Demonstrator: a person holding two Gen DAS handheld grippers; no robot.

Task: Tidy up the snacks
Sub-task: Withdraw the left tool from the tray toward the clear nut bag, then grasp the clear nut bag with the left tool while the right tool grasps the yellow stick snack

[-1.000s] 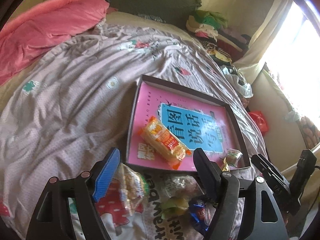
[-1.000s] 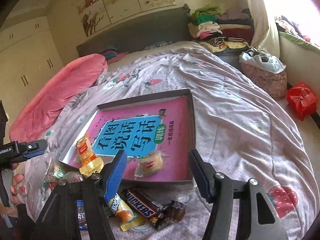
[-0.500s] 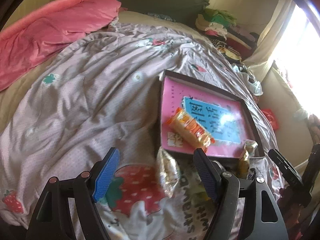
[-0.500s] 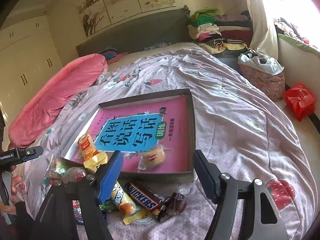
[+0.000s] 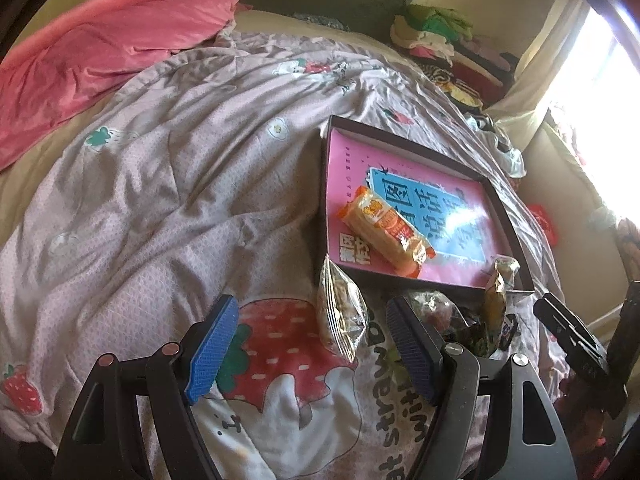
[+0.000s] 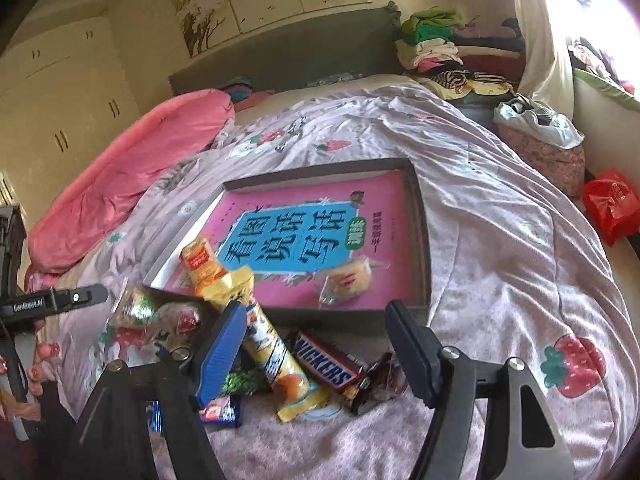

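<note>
Snacks (image 6: 316, 364) crowd tray (image 6: 424, 236) near edge (both tongs spread, empty).

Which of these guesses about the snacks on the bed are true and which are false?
1. The Snickers bar lies inside the tray. False: it lies on the quilt, in front of the tray.
2. An orange cracker pack lies in the tray. True.
3. The right gripper is clamped on a snack. False: its fingers stand apart above the pile, pressing nothing.
4. The left gripper is empty, with a clear snack bag lying on the quilt between its fingers. True.
5. The tray is filled to the brim with snacks. False: two packs lie in it.
</note>
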